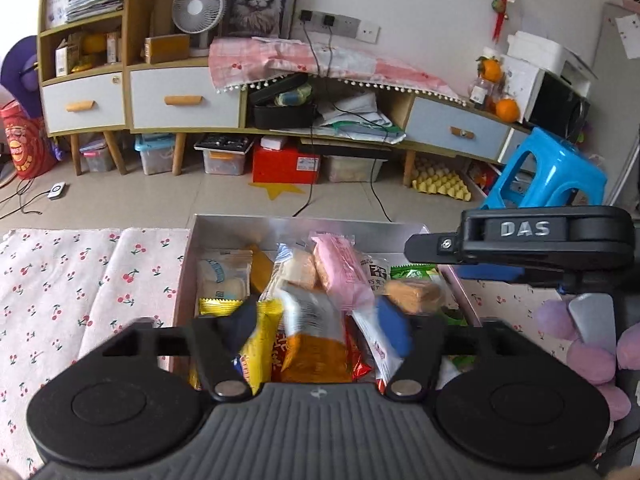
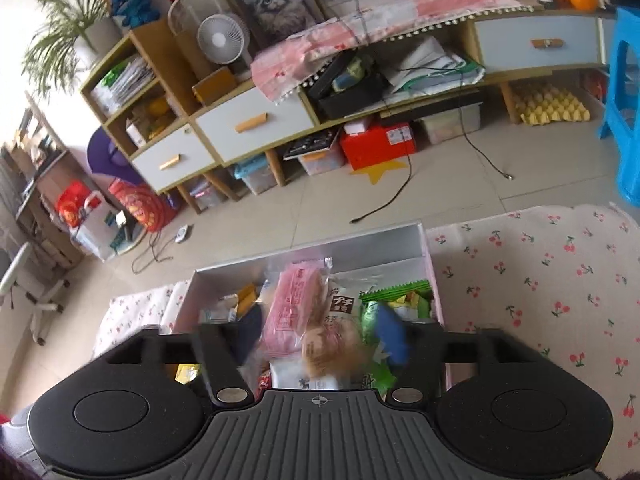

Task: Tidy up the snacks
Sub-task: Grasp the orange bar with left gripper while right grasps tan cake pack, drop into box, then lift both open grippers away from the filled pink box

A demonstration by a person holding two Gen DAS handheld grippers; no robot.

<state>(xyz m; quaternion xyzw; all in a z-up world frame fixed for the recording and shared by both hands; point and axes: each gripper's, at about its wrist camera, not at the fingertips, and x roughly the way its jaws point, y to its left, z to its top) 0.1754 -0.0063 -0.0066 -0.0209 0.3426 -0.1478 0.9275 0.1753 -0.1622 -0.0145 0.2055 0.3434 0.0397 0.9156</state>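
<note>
Pink snack packet (image 1: 342, 272); cherry-print cloth (image 1: 80, 280); silver box (image 1: 240, 228).

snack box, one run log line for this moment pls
left gripper: open over snack box | right gripper: open over pink packet | nothing gripped

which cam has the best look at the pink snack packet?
Left wrist: the pink rectangular plastic snack packet lies sharp and unobstructed atop the pile. Right wrist shows the same packet with its near end blurred and partly covered.

one box (image 1: 224, 226), two hand-held grippers, one stool (image 1: 548, 172)
</note>
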